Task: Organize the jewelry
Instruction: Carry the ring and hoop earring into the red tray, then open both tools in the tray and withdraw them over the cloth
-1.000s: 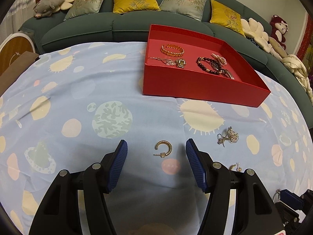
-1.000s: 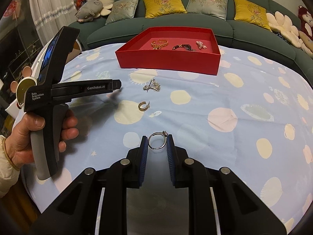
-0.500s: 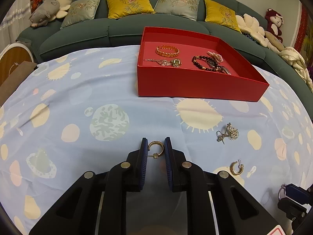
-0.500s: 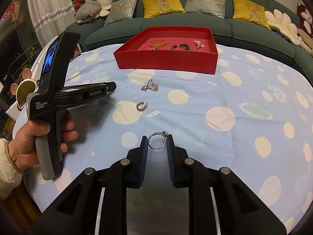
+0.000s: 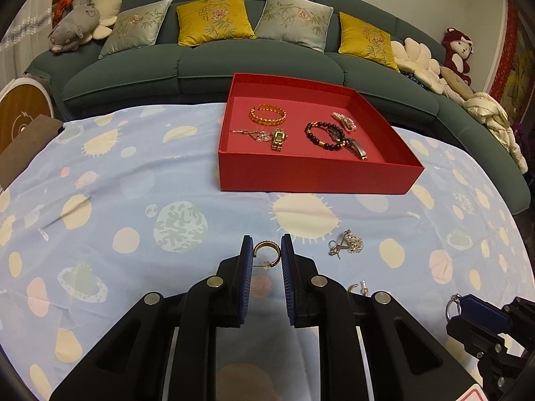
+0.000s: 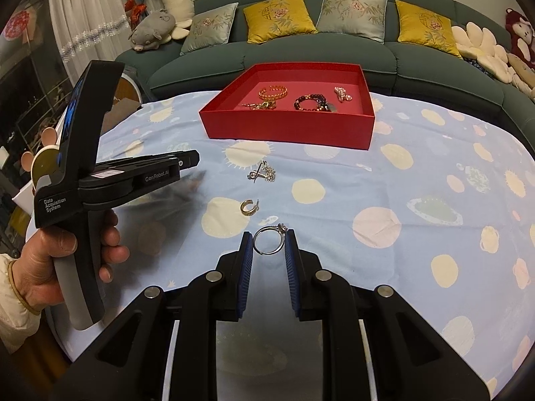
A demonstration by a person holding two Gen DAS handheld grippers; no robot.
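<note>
My left gripper (image 5: 266,247) is shut on a gold hoop earring (image 5: 277,254), held just above the blue patterned cloth (image 5: 133,173). My right gripper (image 6: 269,240) is shut on a silver ring with a stone (image 6: 281,229). In the right wrist view, a hand holds the left gripper (image 6: 189,161) from the left side; its earring is hidden there. A second gold hoop earring (image 6: 249,207) and a silver earring cluster (image 6: 262,174) lie on the cloth. Behind them stands the red box (image 6: 287,128) with bracelets, a watch and other pieces inside.
A green sofa (image 5: 207,63) with cushions and soft toys curves behind the table. The red box (image 5: 317,175) sits at the far middle of the cloth. A person's hand and cream sleeve (image 6: 20,287) are at the left edge. A round wooden item (image 5: 20,113) stands far left.
The left gripper closed on the gold hoop earring and rose with it, off the cloth. The right gripper kept still with the ring in it.
</note>
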